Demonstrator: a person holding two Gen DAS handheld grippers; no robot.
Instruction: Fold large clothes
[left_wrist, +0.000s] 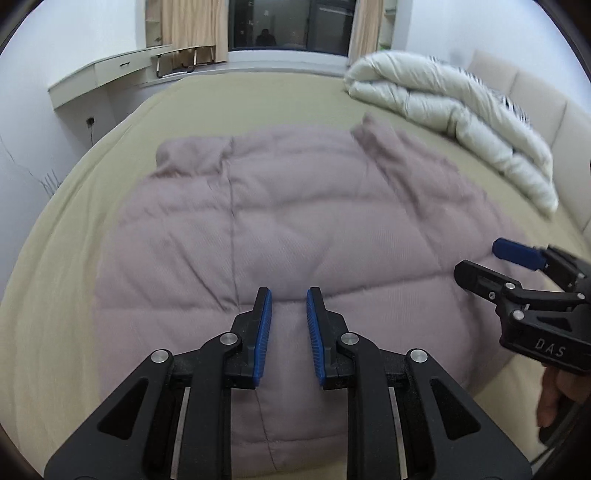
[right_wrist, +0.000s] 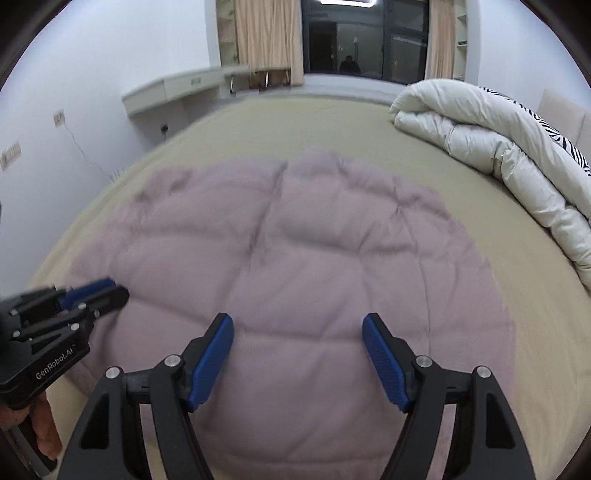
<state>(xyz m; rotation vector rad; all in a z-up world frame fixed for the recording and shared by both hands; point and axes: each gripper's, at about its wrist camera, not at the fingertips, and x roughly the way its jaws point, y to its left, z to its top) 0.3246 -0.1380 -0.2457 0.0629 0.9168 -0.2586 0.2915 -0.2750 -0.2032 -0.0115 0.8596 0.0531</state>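
Beige curtains (right_wrist: 267, 40) flank a dark window (right_wrist: 364, 37) behind white walls (right_wrist: 110, 55).

Left gripper (left_wrist: 289, 295) jaws narrowly parted; right gripper (right_wrist: 297, 320) jaws wide.

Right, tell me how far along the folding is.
Done: the mauve padded jacket is spread on the bed, one sleeve apparently laid across the body. In hand: nothing; left gripper and right gripper hover open above it. Left: gripping it and folding the body over.
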